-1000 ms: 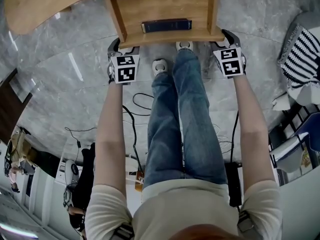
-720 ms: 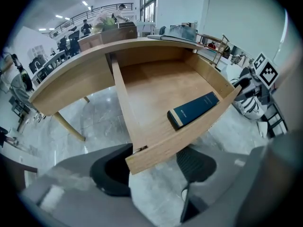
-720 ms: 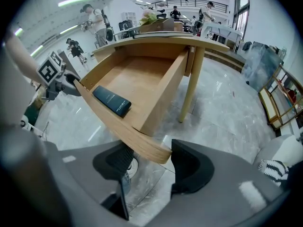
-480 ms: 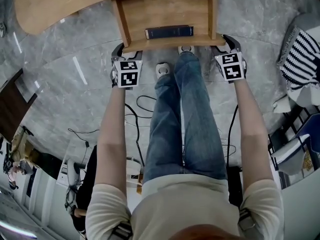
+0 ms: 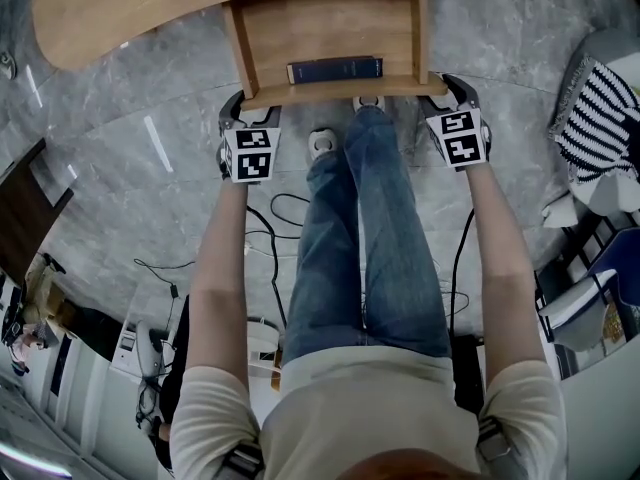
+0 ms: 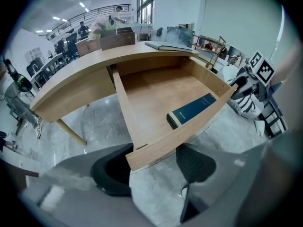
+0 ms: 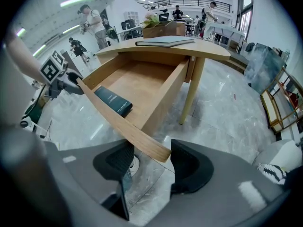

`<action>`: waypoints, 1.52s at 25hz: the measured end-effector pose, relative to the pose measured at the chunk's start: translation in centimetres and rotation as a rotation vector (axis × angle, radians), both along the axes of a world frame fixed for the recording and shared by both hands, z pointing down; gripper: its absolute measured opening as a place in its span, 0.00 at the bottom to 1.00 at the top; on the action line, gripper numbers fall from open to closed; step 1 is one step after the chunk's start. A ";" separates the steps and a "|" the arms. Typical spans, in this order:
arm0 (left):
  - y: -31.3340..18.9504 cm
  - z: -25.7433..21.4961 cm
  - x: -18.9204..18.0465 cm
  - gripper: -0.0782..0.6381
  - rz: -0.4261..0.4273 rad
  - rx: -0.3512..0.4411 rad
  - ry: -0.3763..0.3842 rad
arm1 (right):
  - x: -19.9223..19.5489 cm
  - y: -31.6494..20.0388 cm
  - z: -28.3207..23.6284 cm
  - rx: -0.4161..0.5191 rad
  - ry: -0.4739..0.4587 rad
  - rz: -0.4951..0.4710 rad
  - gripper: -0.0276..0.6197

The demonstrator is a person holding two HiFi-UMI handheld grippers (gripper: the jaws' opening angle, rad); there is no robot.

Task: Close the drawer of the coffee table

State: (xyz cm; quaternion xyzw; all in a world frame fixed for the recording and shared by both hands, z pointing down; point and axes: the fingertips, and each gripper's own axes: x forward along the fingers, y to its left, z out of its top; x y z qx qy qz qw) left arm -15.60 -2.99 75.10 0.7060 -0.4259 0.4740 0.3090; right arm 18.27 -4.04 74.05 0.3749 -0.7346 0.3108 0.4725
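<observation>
Pale honey-wood drawer (image 5: 330, 28); navy book (image 5: 335, 69); grey, white-veined marble floor (image 5: 150, 168); blue jeans (image 5: 365, 248); black-and-white striped cloth (image 5: 595, 118) at three o'clock.

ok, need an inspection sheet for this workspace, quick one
Surface: wooden table with a curved top, on a grey marble floor.
Job's things: drawer pulled out, not yet closed; dark book lies inside by the front board.
Clutter: flat book on the tabletop.
Tools: left tool and right tool both open, one at each end of the front board, board between the jaws.
Cables: loose cables on the floor by the person's legs.
Surroundings: striped fabric at right; people further off.
</observation>
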 end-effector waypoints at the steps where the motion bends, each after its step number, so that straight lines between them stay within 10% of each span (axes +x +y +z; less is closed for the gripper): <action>1: 0.0 -0.1 0.1 0.51 0.001 0.004 0.002 | 0.1 0.0 -0.1 0.003 -0.002 -0.002 0.42; 38: -10.5 -0.9 -0.2 0.52 -0.016 0.026 -0.014 | -0.1 -9.6 -0.7 0.083 -0.022 0.009 0.41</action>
